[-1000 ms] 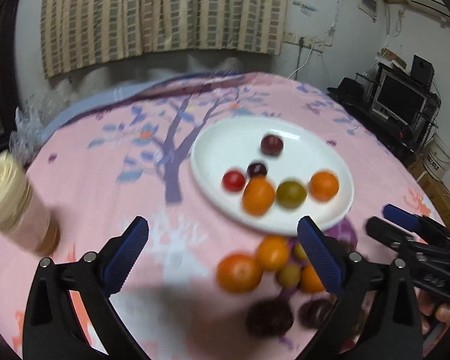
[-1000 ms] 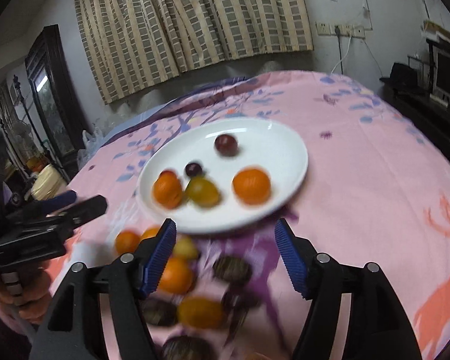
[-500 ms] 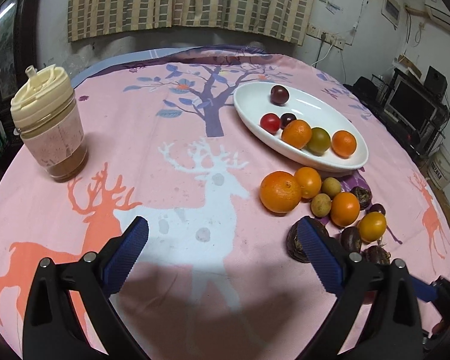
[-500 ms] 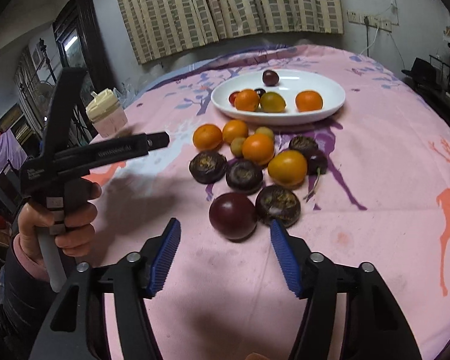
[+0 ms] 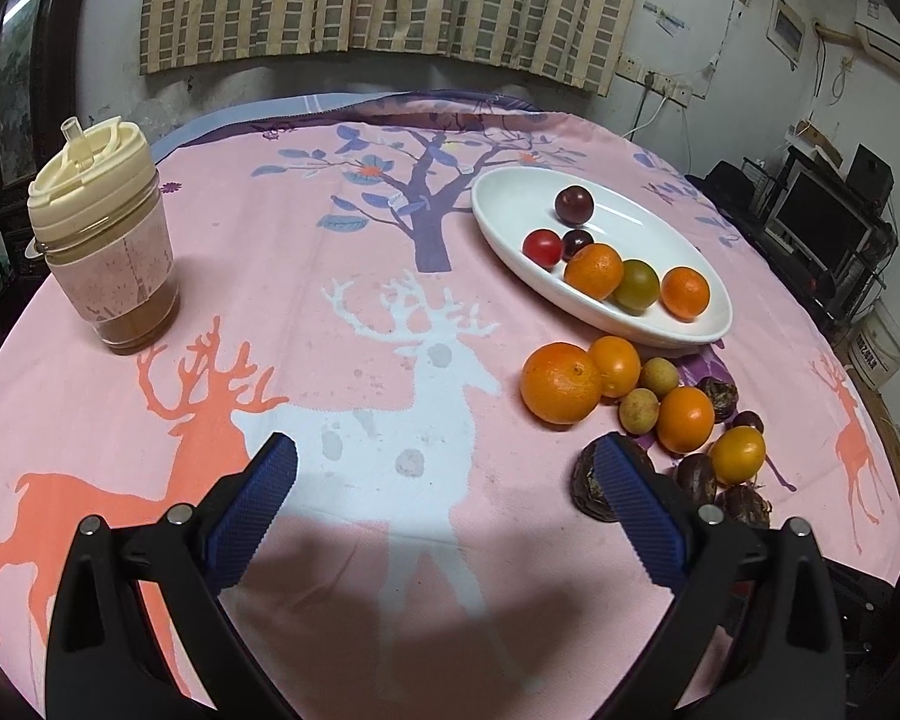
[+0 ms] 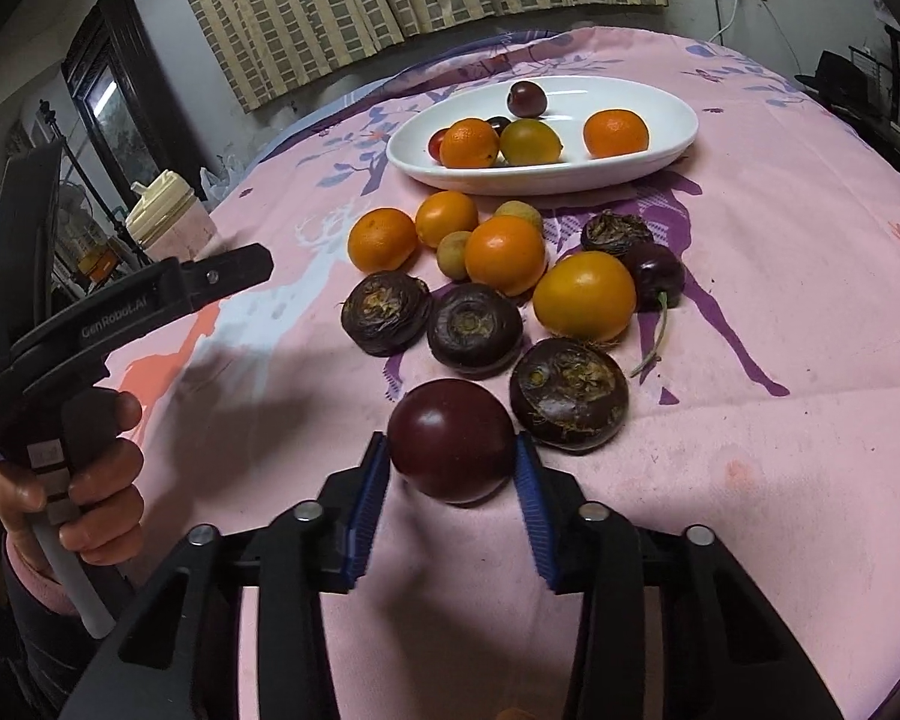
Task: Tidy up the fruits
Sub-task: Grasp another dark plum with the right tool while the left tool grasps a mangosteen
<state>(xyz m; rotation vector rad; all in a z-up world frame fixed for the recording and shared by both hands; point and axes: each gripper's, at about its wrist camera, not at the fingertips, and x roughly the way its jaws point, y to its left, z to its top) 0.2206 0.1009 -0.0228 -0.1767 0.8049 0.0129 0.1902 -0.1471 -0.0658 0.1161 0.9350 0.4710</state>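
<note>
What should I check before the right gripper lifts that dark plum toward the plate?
1. Right gripper closed on the dark plum, both pads touching: ok.
2. Plum centred between the jaws: ok.
3. Water chestnut beside it clear of the plum: cannot tell.
4. Free space on the white plate: ok.
5. Left gripper open, empty, away from the fruit pile: ok.
6. Grip firmness: cannot tell.
</note>
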